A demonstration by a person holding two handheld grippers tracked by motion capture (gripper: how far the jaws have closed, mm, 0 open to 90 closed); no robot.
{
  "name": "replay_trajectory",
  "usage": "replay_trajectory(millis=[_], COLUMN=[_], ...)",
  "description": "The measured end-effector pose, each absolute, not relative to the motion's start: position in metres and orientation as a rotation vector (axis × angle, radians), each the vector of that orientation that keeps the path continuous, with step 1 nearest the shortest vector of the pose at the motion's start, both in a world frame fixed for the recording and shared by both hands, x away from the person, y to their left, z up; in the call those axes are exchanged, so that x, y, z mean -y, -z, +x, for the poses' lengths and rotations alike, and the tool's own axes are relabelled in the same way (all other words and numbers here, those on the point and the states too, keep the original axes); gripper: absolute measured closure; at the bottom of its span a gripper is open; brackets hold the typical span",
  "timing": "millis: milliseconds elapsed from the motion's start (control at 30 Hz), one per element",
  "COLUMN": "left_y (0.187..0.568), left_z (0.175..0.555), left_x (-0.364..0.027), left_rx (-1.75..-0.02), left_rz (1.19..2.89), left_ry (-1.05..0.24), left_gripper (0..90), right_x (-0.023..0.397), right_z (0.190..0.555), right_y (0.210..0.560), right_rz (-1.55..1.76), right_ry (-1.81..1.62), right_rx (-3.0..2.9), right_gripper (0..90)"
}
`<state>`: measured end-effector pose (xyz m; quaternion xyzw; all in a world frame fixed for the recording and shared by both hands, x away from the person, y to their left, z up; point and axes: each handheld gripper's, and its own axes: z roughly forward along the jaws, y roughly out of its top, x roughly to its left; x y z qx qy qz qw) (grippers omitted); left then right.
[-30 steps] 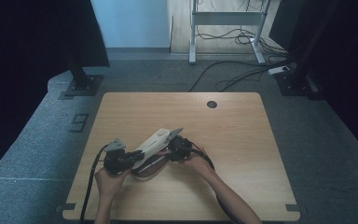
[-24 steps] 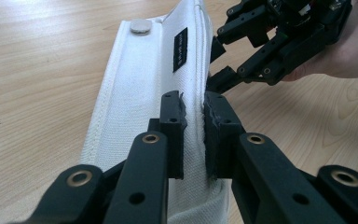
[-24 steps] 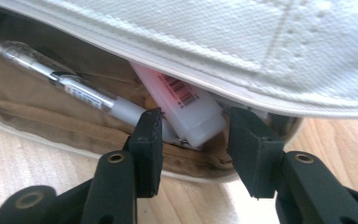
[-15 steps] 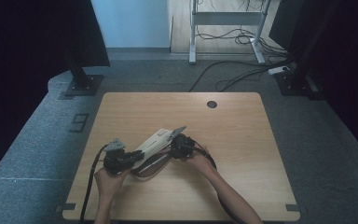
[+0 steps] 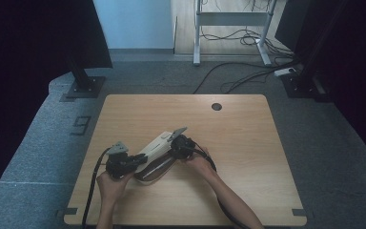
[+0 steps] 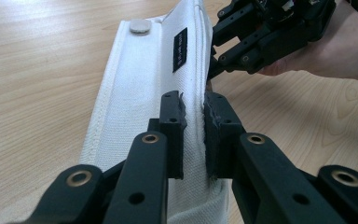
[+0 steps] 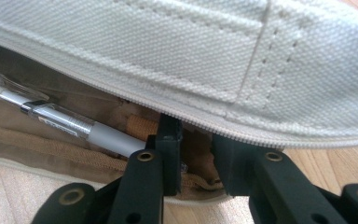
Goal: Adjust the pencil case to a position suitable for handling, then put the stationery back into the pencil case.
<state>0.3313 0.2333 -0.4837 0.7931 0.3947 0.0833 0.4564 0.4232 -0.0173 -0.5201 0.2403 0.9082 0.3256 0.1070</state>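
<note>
Pinches the white pouch (image 6: 140, 93) edge in the left gripper (image 6: 194, 135). Right gripper (image 7: 196, 154), just narrowing, reaches inside; shows there a pen (image 7: 65, 122).

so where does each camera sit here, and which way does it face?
High view: above the near table edge, looking forward and down; both forearms, left gripper, right gripper.
Left gripper view: on that gripper, along its jaws clamping the white pencil case; the other hand's gripper beyond.
Right gripper view: on that gripper, into the open case at a pen.
All share the case.
</note>
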Motion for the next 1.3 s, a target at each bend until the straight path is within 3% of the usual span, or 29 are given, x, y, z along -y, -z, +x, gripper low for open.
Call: replay_trajectory(millis=[433,633,733,1000,1300], left_y=[0.486,0.49,0.492,0.493,0.485], left_z=[0.331,0.33,0.331,0.333,0.327], left_x=[-0.23,-0.227,-0.224,-0.223,-0.232], left_rx=[-0.959,-0.934,-0.912,-0.922,-0.906], left_rz=[1.977,2.006,2.023,2.015,2.008], left_ry=[-0.196,-0.181,-0.159,-0.179,-0.248], left_gripper=[77.4,74.8,68.6,35.4,19.5], right_x=[0.037,0.052,0.06,0.076,0.092], right_z=[0.415,0.414,0.413,0.408,0.402], right_y=[0.509,0.504,0.501,0.492,0.486], right_rz=[0.707,0.716,0.722,0.732,0.744], right_ry=[-1.002,-1.008,-1.022,-1.039,-1.072], right_rx=[-2.683,-2.672,-2.665,-2.647,-2.619], right_gripper=[47.1,44.0,43.2,41.2,36.2])
